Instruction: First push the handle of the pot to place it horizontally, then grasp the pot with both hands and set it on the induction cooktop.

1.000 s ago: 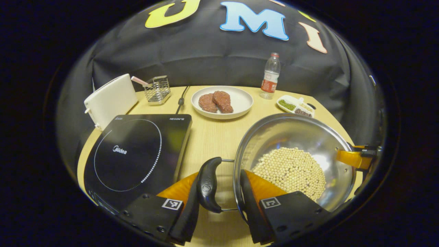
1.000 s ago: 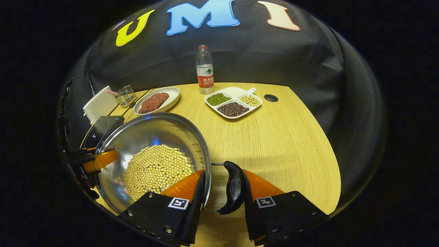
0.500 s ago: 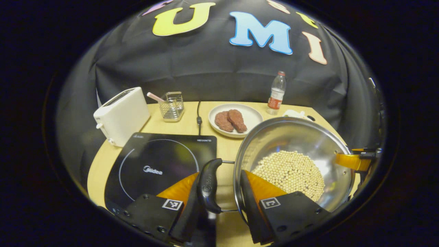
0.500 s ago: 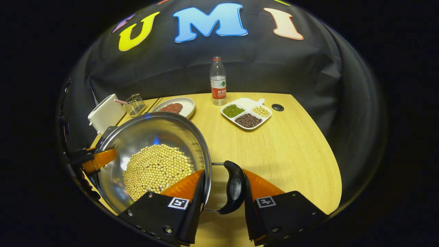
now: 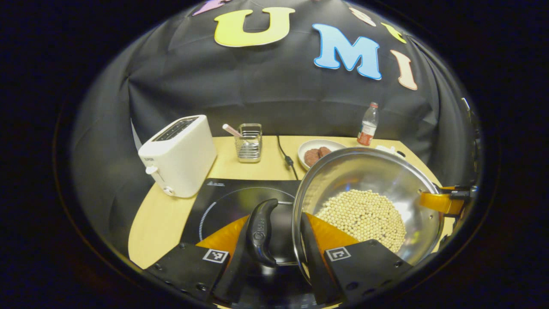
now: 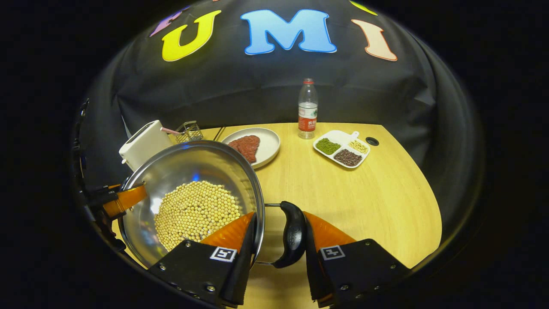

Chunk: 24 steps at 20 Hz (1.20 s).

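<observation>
Both grippers, left gripper (image 5: 281,253) and right gripper (image 6: 274,253), squeeze the pot (image 5: 369,180) by its handles. The cooktop (image 5: 227,201) lies just under its left side.

**A mock kitchen set up in a recording booth**

I work at a wooden worktop (image 6: 343,189) laid out like a kitchen: a white toaster (image 5: 179,155), an induction cooktop (image 5: 240,201), a wire utensil rack (image 5: 249,142), a plate of raw meat (image 6: 253,146), a divided dish of beans (image 6: 342,149) and a water bottle (image 6: 307,109). Black cloth (image 6: 240,86) hangs behind it instead of house walls, so it is a staged booth.
</observation>
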Motion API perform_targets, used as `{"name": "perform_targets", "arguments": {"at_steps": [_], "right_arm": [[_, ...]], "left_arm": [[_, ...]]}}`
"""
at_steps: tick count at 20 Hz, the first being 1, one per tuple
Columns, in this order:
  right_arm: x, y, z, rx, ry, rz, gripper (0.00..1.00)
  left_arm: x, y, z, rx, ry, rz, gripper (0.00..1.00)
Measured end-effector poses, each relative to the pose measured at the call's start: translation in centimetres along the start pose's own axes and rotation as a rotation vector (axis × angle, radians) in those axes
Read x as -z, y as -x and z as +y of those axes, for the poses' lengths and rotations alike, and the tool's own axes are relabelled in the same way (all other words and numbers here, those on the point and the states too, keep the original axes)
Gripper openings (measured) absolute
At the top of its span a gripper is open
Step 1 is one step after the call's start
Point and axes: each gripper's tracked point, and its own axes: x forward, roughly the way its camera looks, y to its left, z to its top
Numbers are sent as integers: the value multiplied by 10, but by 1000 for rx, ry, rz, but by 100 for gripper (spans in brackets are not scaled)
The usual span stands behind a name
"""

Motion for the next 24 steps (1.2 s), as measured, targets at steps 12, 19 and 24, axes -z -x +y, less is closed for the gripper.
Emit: {"name": "perform_targets", "arguments": {"at_steps": [12, 19, 24], "right_arm": [[2, -40, 121, -30, -14, 11, 56], [-2, -66, 156, -33, -1, 16, 56], [-15, -67, 152, -61, 3, -37, 54]], "left_arm": [[0, -28, 135, -12, -25, 15, 72], [9, -47, 176, -28, -10, 36, 68], [2, -49, 182, -35, 19, -20, 74]]}}
